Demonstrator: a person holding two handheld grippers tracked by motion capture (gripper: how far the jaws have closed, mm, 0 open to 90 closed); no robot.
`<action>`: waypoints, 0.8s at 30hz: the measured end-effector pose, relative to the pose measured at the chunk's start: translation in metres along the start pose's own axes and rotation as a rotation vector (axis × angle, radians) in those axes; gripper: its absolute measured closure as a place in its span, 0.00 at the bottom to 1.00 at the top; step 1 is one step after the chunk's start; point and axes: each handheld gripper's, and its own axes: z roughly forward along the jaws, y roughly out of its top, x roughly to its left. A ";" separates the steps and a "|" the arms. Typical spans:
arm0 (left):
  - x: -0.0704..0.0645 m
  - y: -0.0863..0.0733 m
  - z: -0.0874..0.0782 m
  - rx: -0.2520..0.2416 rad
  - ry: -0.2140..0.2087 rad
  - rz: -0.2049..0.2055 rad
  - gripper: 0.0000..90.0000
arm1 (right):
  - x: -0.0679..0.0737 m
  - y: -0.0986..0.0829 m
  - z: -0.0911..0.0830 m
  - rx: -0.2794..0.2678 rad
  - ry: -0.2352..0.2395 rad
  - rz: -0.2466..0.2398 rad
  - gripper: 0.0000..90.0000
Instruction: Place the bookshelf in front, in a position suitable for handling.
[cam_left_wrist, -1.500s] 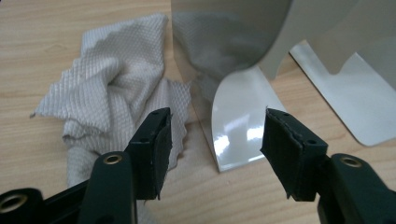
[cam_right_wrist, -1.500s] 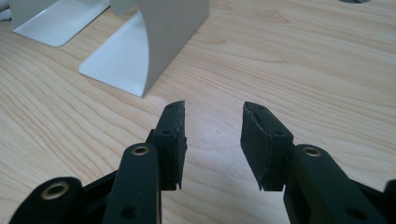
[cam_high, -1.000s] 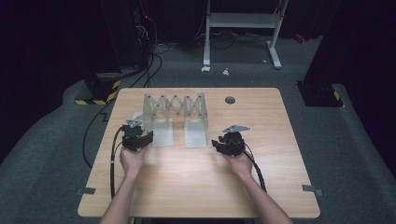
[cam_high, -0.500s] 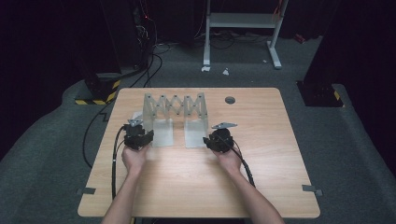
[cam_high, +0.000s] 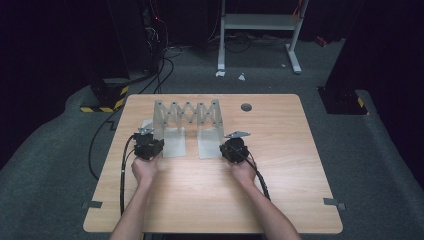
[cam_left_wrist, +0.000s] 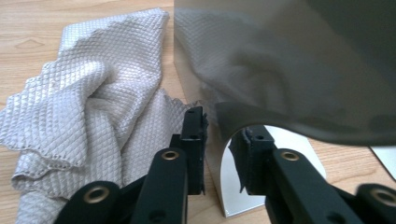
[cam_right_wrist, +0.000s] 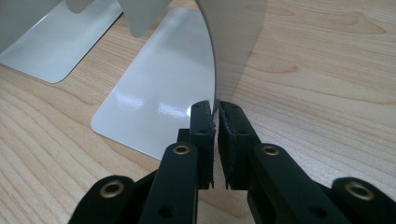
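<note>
A metal expanding rack (cam_high: 187, 112) with a scissor lattice stands at the back middle of the table, an upright plate and flat foot at each end. My left gripper (cam_high: 150, 141) is at its left end. In the left gripper view that gripper (cam_left_wrist: 218, 126) is open, its jaws straddling the edge of the left end plate (cam_left_wrist: 280, 60). My right gripper (cam_high: 231, 145) is at the right end. In the right gripper view this gripper (cam_right_wrist: 215, 114) is shut on the thin edge of the right end plate (cam_right_wrist: 233, 42), beside its flat foot (cam_right_wrist: 163, 88).
A crumpled grey cloth (cam_left_wrist: 88, 98) lies on the wood just left of the rack, close to my left jaw. A round cable hole (cam_high: 246, 107) sits in the wooden table (cam_high: 200, 200) behind the right end. Cables and a white frame stand on the floor beyond.
My right gripper has moved left to the rack's right end plate and stands shut on its edge. The left gripper and the rack have hardly moved.
</note>
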 end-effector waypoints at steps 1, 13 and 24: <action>0.000 0.000 0.000 0.001 0.000 0.002 0.88 | -0.001 0.000 0.000 0.001 -0.002 0.004 0.94; 0.000 -0.001 -0.001 0.008 0.006 0.023 0.91 | -0.007 -0.001 -0.003 0.008 -0.009 0.025 0.96; -0.005 -0.002 -0.002 0.017 -0.005 0.047 0.92 | -0.015 -0.008 -0.008 0.012 -0.018 0.048 0.97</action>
